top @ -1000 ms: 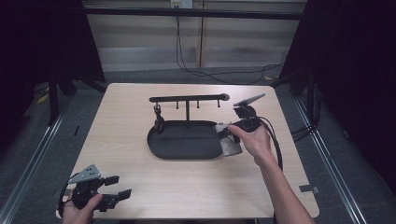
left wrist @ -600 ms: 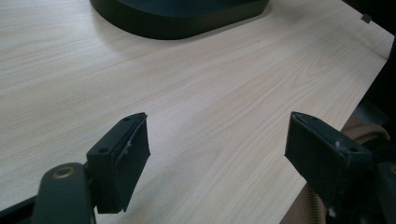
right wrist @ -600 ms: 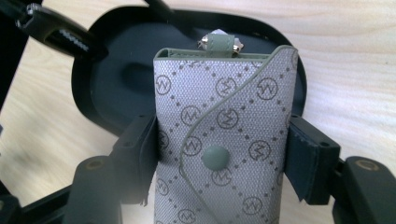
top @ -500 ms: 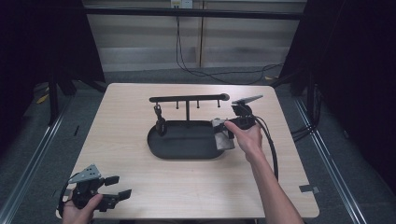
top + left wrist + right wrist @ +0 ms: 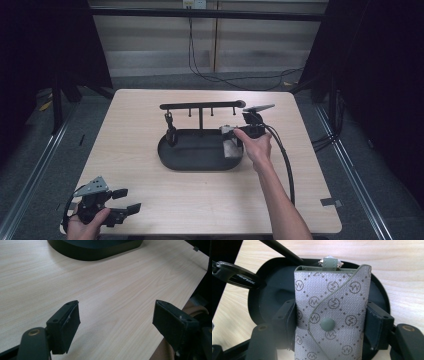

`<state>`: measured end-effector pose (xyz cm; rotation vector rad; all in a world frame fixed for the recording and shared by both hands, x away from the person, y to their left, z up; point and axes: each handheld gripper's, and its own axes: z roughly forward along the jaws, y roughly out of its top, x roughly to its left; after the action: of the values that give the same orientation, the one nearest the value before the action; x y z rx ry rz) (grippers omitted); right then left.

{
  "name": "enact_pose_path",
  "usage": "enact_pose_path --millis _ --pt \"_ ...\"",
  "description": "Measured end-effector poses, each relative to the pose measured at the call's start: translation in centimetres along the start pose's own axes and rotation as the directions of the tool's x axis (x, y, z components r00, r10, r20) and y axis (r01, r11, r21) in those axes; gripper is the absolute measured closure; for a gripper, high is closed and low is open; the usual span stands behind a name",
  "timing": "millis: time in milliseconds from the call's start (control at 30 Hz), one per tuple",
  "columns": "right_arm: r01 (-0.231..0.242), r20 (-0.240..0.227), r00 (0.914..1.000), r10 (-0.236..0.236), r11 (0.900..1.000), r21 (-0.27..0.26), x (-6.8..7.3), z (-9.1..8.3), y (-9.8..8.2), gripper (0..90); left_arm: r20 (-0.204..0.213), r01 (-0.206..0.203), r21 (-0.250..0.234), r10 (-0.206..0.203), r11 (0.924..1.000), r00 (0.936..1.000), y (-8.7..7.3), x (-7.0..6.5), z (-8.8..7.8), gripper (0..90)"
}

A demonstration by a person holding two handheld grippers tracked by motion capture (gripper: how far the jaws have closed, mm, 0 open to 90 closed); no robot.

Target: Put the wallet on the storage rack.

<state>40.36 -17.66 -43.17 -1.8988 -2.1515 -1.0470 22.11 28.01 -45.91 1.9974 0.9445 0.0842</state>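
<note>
A grey patterned key pouch (image 5: 332,302) with a green snap button (image 5: 327,323) sits upright between my right gripper's (image 5: 331,311) pads, which are shut on its sides. In the high view the pouch (image 5: 230,146) hangs low over the right end of a black oval tray (image 5: 200,165), with the right gripper (image 5: 237,136) just right of it. A T-shaped black stand (image 5: 200,105) rises from the tray. A small dark item (image 5: 170,127) hangs from its left hook. My left gripper (image 5: 129,200) rests open at the table's front left corner, jaws wide apart (image 5: 116,315) with nothing between them.
The light wooden table (image 5: 150,200) carries the tray in its middle. The tray's edge (image 5: 95,250) lies well ahead of the left gripper. A cable (image 5: 285,160) trails from the right gripper along the forearm. A dark tape mark (image 5: 330,202) lies near the front right corner.
The right hand has sunk and shifted a little left, bringing the pouch lower over the tray's right end. The left gripper has stayed where it was.
</note>
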Motion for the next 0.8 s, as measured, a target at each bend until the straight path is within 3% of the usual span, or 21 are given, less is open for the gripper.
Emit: enact_pose_path --millis 400,500,800 --pt "-0.012 0.008 0.9999 0.012 1.000 0.023 -0.3 2.1 -0.4 34.2 0.008 0.002 -0.001 -0.002 1.0000 1.0000 0.0 0.1 0.0 21.6" --pt "-0.029 -0.009 0.9995 0.029 0.999 0.013 -0.6 2.4 -0.6 34.2 0.007 0.001 0.001 -0.001 1.0000 1.0000 0.0 0.1 0.0 21.6" --pt "-0.020 0.029 0.9994 0.018 0.999 0.043 -0.9 4.0 -0.8 34.1 0.009 0.003 0.002 -0.004 1.0000 1.0000 0.0 0.1 0.0 21.6"
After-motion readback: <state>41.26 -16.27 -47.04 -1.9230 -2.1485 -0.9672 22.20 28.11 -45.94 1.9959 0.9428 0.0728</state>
